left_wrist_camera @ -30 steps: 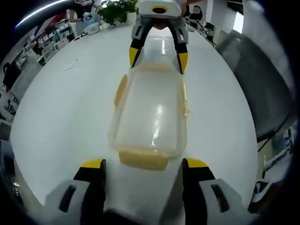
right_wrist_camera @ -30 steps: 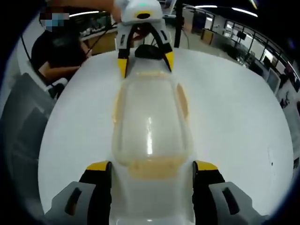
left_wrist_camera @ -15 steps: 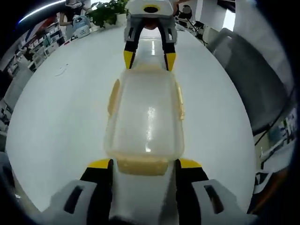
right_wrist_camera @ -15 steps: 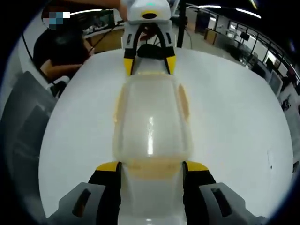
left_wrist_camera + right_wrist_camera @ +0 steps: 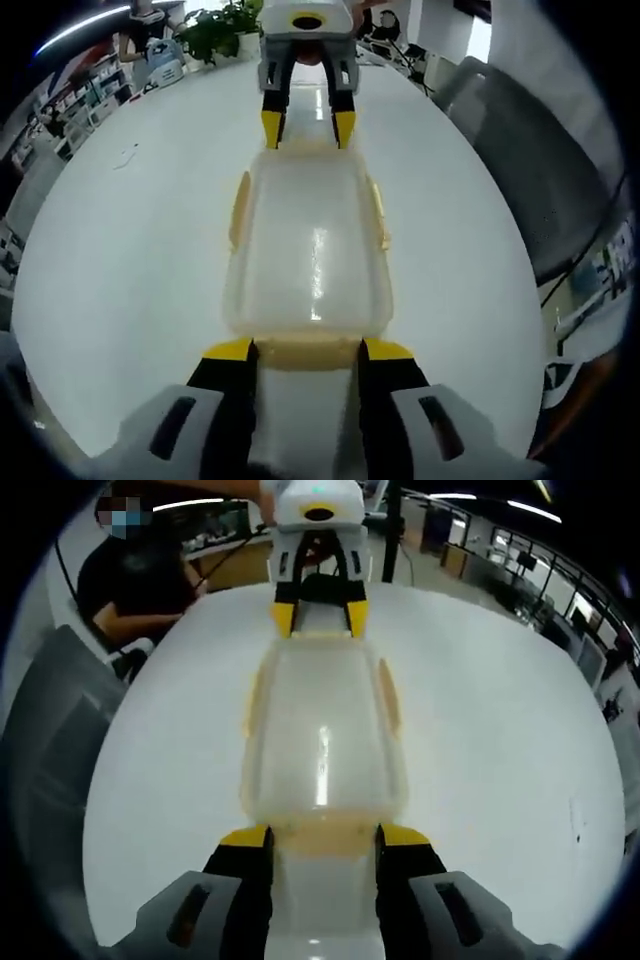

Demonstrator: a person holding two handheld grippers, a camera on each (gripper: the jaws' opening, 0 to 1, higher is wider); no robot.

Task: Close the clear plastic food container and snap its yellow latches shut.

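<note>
White round worktop (image 5: 130,250): carried 1 item, set lengthwise between the 2 grippers.

Clear plastic food container (image 5: 308,250): lid down, resting flat at the worktop's middle; 4 yellow latches, 1 per side. Near end latch (image 5: 305,353) lay between the left gripper's jaws; side latches (image 5: 240,208) lay against the walls.

Left gripper (image 5: 305,350): yellow-tipped jaws narrowed onto the near end latch, touching its corners.

Right gripper (image 5: 323,836): jaws likewise pinching the opposite end latch (image 5: 322,840).

Grey chair (image 5: 545,170): beside the worktop.

Seated person (image 5: 125,580): dark top, at the worktop's far edge in the right gripper view.
</note>
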